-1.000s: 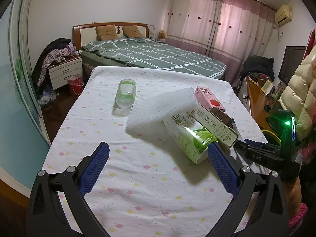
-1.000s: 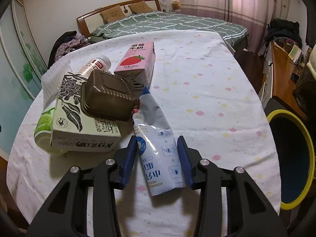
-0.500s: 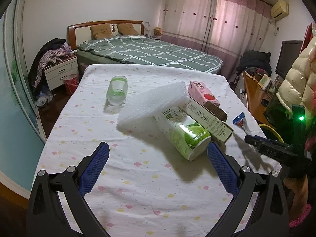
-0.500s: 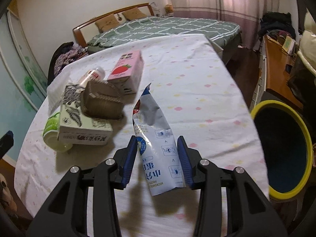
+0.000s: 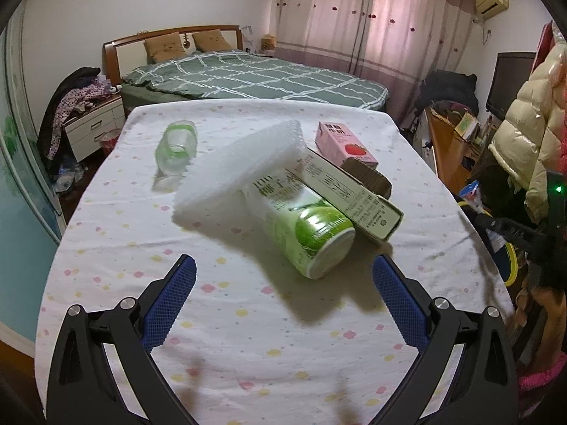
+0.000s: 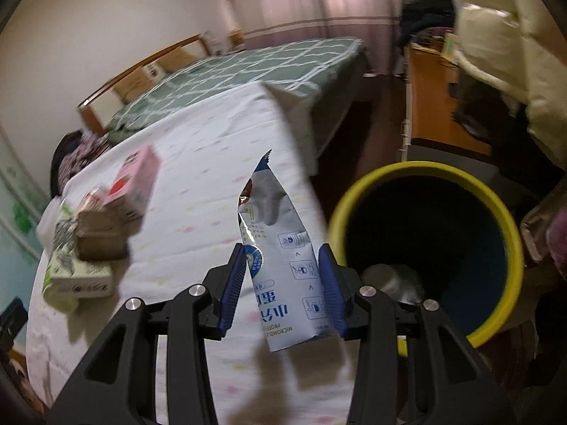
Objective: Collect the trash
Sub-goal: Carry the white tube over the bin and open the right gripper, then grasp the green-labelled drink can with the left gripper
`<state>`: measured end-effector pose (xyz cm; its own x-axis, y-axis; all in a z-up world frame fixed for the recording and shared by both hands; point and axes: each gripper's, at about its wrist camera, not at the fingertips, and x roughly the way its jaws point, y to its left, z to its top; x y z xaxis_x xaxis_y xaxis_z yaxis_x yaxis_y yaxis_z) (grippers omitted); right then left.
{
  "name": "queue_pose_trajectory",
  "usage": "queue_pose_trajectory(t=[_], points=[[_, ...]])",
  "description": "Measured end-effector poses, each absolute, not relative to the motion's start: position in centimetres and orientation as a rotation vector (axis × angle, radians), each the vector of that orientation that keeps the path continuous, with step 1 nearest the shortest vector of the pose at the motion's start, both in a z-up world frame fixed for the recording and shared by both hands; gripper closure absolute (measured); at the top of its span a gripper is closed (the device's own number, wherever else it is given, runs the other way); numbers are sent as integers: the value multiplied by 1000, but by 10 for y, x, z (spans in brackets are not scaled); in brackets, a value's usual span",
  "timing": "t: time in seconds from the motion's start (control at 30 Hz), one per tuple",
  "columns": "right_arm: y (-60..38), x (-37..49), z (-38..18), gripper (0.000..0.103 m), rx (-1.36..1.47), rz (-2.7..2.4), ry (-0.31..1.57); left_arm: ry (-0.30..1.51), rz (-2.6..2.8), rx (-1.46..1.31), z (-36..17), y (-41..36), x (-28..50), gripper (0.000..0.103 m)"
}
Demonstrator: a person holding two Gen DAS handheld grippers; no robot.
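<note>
R tool (image 6: 281, 283) clamped on white/blue pouch (image 6: 280, 244), held in the air over the worktop's (image 6: 198, 163) right edge, just beside the yellow-rimmed bin (image 6: 510, 233). L tool (image 5: 283, 295) wide apart, nothing in it, above the near edge. Beyond it mid-worktop: green can (image 5: 304, 226), foam sheet (image 5: 241, 166), long box (image 5: 351, 194), pink carton (image 5: 343, 143); clear bottle (image 5: 176, 143) toward far-left corner.

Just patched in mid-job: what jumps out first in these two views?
The right gripper clamps a torn white-and-blue foil pouch, held up beside the yellow-rimmed round bin off the table's edge. The left gripper hangs open over the dotted white tablecloth, facing a green-and-white cylindrical can in the trash pile.
</note>
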<state>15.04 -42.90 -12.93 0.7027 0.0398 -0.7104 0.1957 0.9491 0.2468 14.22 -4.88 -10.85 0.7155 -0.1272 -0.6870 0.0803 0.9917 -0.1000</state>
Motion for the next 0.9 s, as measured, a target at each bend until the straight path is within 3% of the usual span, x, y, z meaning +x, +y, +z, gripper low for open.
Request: queue_pose_trajectory(t=[0.33,0.4,0.47,0.9], points=[[-486,146,-144,61,383,-286,781,786,-135,-37,-116,-68,152,5],[-491,144,-146,51,411,-292,778,789,-138,-32,-118,-71,154,5],[-494,142,-145,49,407,-304,768,790,-139,-28,-119,-73,154,5],[-493,142,-146,48,398,-293,757,826,-97,8,-146,-88,178,5]])
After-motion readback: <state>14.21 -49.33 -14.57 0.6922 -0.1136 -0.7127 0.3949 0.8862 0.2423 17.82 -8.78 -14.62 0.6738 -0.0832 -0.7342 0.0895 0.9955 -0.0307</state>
